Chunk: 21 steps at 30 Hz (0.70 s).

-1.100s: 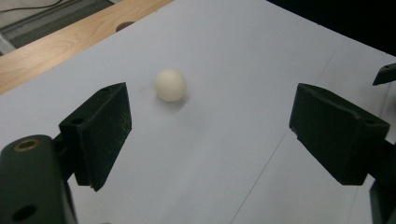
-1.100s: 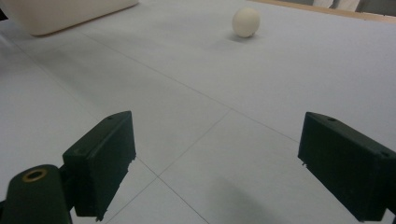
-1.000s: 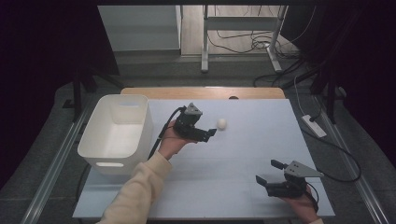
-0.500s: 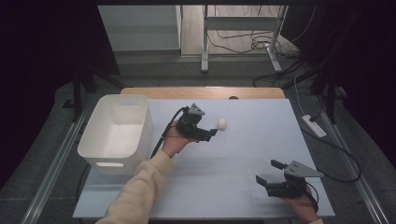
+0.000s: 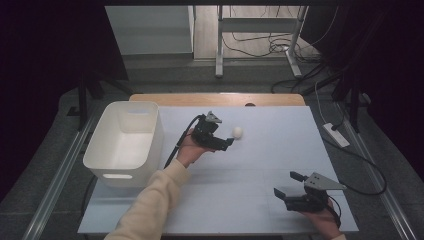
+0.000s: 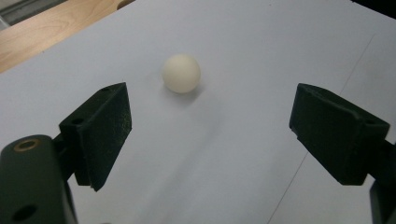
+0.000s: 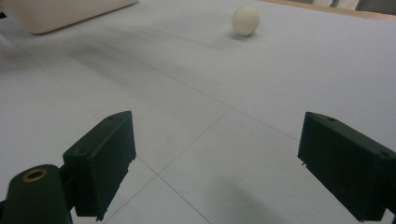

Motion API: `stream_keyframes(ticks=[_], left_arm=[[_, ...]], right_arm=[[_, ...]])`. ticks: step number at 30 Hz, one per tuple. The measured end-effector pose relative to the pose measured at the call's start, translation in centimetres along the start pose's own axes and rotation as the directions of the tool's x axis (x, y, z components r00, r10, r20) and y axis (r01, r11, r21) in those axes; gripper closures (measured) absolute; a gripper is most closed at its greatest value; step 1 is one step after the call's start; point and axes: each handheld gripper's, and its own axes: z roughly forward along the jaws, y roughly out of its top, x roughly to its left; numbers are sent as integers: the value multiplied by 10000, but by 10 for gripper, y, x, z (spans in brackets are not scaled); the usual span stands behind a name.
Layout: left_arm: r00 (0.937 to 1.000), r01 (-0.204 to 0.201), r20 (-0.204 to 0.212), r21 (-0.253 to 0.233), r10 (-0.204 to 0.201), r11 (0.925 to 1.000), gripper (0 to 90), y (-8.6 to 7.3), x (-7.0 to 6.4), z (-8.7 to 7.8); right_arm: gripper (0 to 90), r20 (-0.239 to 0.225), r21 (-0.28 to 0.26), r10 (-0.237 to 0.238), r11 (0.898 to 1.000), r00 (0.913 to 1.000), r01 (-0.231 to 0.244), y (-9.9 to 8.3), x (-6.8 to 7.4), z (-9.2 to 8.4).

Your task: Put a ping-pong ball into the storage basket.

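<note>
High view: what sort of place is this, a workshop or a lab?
Probably a lab set up for recording hand work. A table covered in plain pale sheet stands among dark curtains, cables trail over the floor, and a person's hands work hand-held tongs, the left tongs near a small white ball.

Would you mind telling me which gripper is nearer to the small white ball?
Left gripper: open, just short of the small white ball. Right gripper: far off, near the table's front edge.
</note>
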Motion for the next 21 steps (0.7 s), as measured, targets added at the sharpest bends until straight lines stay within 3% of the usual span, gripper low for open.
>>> stream_keyframes(ticks=[21], left_arm=[[10000, 45, -86, 286, -42, 9996, 140, -1, 4, 21]], right_arm=[[110, 14, 28, 36, 10000, 10000, -36, -1, 0, 0]])
